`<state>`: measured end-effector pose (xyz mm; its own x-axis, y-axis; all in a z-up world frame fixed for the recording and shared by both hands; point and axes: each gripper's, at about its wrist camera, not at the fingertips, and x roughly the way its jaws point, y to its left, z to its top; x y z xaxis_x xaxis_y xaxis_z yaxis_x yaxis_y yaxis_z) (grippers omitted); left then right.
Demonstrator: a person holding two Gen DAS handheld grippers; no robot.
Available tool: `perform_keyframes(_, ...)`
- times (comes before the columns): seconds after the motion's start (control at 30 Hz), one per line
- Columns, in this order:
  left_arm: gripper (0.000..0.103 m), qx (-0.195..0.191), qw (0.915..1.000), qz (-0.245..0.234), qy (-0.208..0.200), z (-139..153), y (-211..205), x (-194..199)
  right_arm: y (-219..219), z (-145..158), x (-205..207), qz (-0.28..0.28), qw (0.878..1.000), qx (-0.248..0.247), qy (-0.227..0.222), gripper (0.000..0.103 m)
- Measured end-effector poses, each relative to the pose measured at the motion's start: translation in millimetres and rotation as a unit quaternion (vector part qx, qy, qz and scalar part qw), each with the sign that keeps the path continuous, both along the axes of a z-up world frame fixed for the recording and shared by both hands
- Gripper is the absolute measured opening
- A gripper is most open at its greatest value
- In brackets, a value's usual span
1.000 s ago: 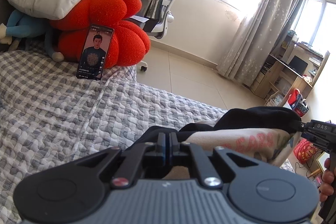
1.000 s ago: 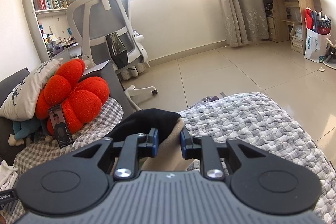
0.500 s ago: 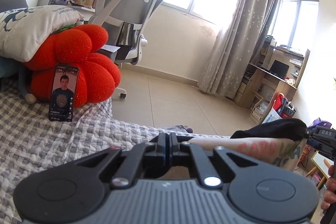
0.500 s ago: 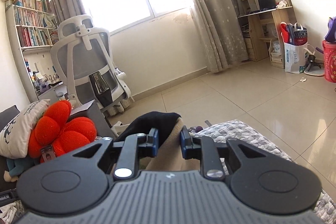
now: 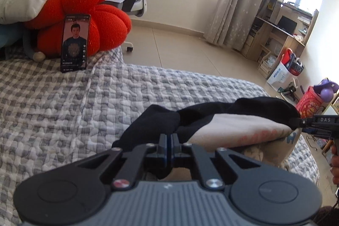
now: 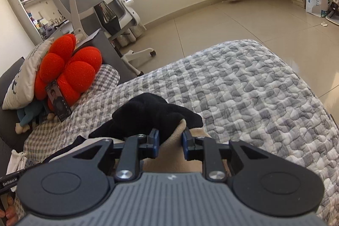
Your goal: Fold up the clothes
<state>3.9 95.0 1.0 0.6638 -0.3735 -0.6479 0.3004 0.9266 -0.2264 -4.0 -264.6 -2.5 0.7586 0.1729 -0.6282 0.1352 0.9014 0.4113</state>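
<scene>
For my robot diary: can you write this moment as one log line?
left gripper: shut on shirt | right gripper: shut on shirt | shirt: above quilt

Lower part of the black-and-beige garment (image 5: 233, 126) hidden behind the left gripper (image 5: 169, 142) housing; red print along its beige fold too blurred to read. Most of the right gripper (image 5: 305, 122) cut off by the left wrist view's right edge, only a finger (image 5: 334, 164) of the holding hand showing. Text on the propped phone (image 5: 75, 42) too small to read. Blue plush toy (image 6: 27, 118) largely buried under cushions.
</scene>
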Motion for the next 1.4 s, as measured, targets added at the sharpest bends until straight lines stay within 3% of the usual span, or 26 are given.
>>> perform_keyframes(0.27, 0.004, 0.045, 0.9955, -0.068, 0.050, -19, -13, -5, -11, -17, -14, 0.054, 0.996, 0.003, 0.066, 0.024)
perform_keyframes(0.5, 0.008, 0.051, 0.9934, -0.077, 0.068, -23, -13, -2, -13, -16, -28, 0.080, 0.994, -0.024, 0.072, 0.047)
perform_keyframes(0.57, 0.015, 0.049, 0.9942, -0.073, 0.063, -17, -12, -1, -12, -12, -28, 0.085, 0.993, -0.032, 0.069, 0.052)
perform_keyframes(0.63, 0.036, 0.042, 0.9953, -0.067, 0.056, -10, -9, -1, -11, -7, -28, 0.087, 0.993, -0.047, 0.064, 0.057)
perform_keyframes(0.83, 0.057, 0.027, 0.9974, -0.054, 0.038, 5, -8, 6, -5, 7, -24, 0.095, 0.992, -0.079, 0.038, 0.071)
perform_keyframes(1.27, 0.060, 0.051, 0.9959, -0.049, 0.055, -16, -38, 53, 31, 2, 36, 0.139, 0.985, -0.106, 0.016, 0.072)
perform_keyframes(1.4, 0.054, 0.055, 0.9960, -0.047, 0.052, -24, -45, 55, 36, -12, 50, 0.143, 0.986, -0.089, 0.012, 0.072)
